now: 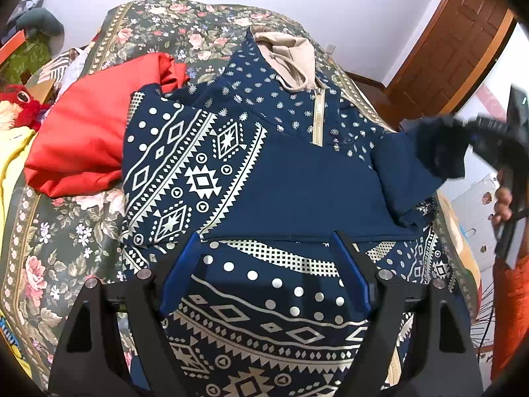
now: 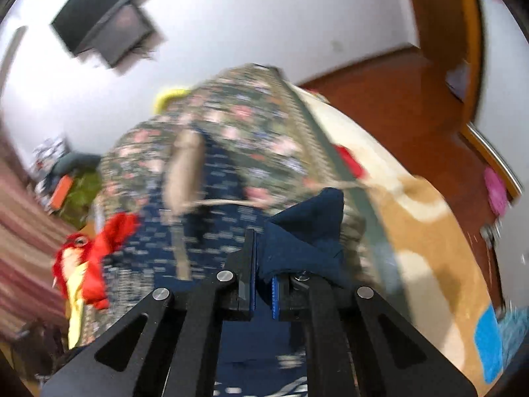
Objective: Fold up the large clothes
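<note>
A navy hoodie point(image 1: 297, 182) with white geometric patterns, a beige hood and a short zip lies spread on a floral bedspread point(image 1: 66, 248). Its left sleeve is folded across the chest. My left gripper point(image 1: 267, 241) is open just above the hoodie's lower front, holding nothing. My right gripper point(image 2: 264, 261) is shut on the navy cuff of the right sleeve point(image 2: 304, 231) and holds it lifted; it also shows in the left wrist view point(image 1: 469, 145) at the right, blurred. The right wrist view is blurred by motion.
A red garment point(image 1: 86, 139) lies left of the hoodie. A red plush toy point(image 1: 20, 102) and yellow cloth point(image 1: 13, 152) are at the far left. The bed's right edge point(image 2: 396, 215) drops to a wooden floor. A door point(image 1: 456, 49) stands behind.
</note>
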Action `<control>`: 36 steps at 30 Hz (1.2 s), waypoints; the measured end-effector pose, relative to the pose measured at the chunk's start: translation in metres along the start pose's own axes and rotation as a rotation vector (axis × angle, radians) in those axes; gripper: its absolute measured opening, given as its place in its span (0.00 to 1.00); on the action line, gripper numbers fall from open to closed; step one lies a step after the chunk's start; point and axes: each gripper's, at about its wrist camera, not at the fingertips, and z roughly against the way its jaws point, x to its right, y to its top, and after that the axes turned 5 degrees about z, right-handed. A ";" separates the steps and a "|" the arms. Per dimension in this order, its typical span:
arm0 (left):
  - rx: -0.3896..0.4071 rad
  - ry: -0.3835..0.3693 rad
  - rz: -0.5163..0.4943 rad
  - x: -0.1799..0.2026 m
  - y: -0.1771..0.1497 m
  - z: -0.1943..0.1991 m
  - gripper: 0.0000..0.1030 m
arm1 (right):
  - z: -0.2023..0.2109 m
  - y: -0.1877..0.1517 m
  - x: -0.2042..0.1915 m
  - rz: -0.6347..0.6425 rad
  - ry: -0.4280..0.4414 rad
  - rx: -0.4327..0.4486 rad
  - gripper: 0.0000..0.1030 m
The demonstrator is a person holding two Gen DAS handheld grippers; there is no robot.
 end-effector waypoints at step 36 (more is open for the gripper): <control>0.085 0.091 0.085 -0.064 -0.015 0.054 0.77 | -0.084 -0.120 -0.166 0.413 0.220 -0.558 0.42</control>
